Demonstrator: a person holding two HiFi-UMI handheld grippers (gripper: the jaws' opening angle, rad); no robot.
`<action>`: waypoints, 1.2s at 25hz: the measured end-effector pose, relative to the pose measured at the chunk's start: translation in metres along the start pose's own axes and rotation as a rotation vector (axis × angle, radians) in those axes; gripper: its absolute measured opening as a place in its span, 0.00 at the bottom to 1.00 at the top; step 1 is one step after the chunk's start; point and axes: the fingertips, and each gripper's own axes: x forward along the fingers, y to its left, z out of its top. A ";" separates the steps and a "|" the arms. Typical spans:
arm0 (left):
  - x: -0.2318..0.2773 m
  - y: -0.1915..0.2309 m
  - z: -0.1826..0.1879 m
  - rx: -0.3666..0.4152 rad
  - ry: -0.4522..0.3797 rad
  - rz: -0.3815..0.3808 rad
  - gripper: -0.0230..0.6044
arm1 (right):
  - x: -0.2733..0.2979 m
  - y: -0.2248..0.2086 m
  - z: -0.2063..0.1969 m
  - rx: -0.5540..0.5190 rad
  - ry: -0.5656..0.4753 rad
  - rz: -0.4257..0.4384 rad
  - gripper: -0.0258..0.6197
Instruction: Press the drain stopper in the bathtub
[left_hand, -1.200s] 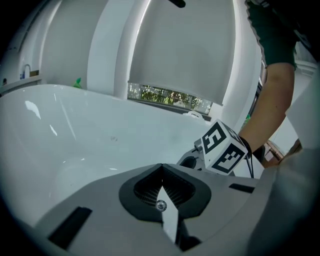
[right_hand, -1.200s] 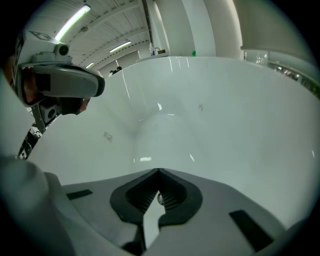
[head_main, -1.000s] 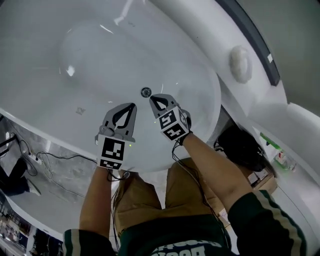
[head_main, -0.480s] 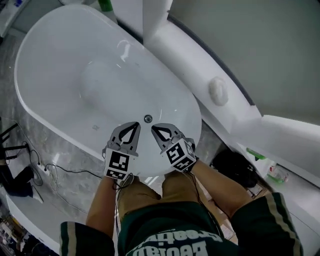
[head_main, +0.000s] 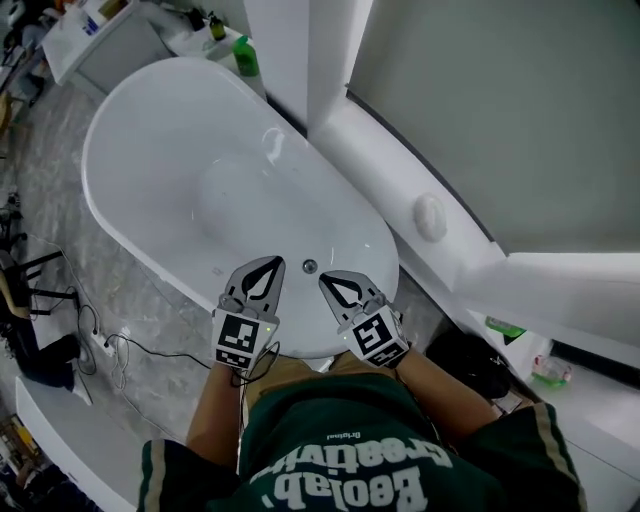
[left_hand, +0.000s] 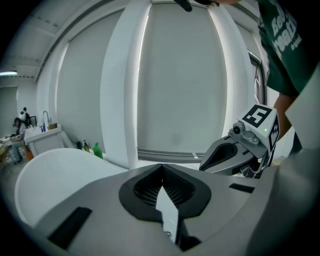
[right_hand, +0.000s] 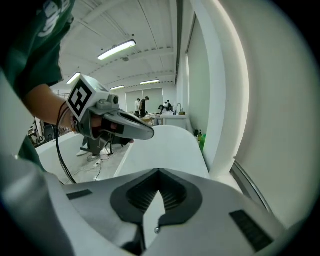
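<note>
The white oval bathtub (head_main: 130, 150) fills the head view, with the small round metal drain stopper (head_main: 310, 266) near its close end. My left gripper (head_main: 274, 261) is shut and empty, its tip just left of the stopper. My right gripper (head_main: 324, 276) is also shut and empty, its tip just right of the stopper and slightly nearer to me. Both are held above the tub's near end, apart from the stopper. The left gripper view shows my left gripper (left_hand: 161, 166) with jaws together, aimed level at the wall. The right gripper view shows my right gripper (right_hand: 159, 171) likewise over the tub (right_hand: 165, 145).
A green bottle (head_main: 246, 58) stands on the ledge behind the tub's far end. A white ledge with a round knob (head_main: 430, 216) runs along the right. Cables (head_main: 110, 345) lie on the floor at left, and a black bag (head_main: 470, 360) sits at right.
The head view has pulled back and up, so the whole tub now shows. Both grippers have come back from deep in the tub to its near end, still shut either side of the stopper.
</note>
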 end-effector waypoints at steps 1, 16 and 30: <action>-0.008 0.000 0.011 -0.002 -0.023 0.003 0.05 | -0.008 0.001 0.012 0.001 -0.029 -0.005 0.06; -0.043 -0.049 0.094 0.153 -0.124 -0.088 0.05 | -0.083 0.015 0.105 -0.035 -0.293 0.014 0.06; -0.044 -0.057 0.121 0.170 -0.196 -0.126 0.05 | -0.108 0.005 0.133 0.060 -0.384 0.047 0.06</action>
